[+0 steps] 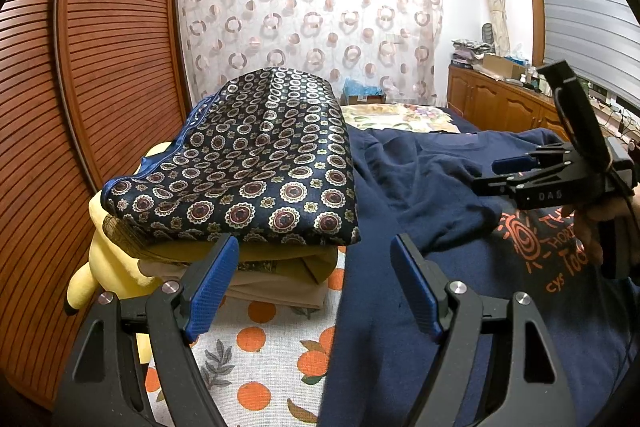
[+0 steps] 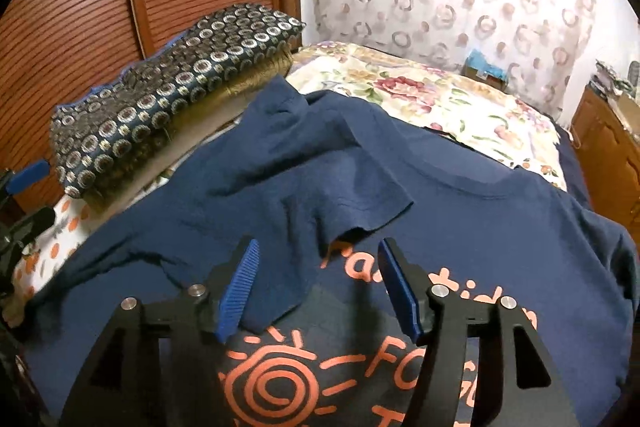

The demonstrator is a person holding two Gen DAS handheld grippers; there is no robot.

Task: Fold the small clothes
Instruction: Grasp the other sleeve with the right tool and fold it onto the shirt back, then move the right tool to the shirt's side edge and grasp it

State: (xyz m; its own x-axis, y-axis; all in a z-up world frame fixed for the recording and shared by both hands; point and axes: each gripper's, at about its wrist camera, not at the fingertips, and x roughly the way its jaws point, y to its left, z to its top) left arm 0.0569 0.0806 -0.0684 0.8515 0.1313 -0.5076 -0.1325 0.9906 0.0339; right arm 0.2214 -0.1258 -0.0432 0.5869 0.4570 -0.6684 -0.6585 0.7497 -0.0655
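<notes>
Navy T-shirt lies rumpled, orange print up; both grippers gape, empty

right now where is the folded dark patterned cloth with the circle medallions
The folded dark patterned cloth tops a stack of folded fabrics at the bed's left edge, against the slatted wooden wardrobe, just left of the spread navy t-shirt.
</notes>
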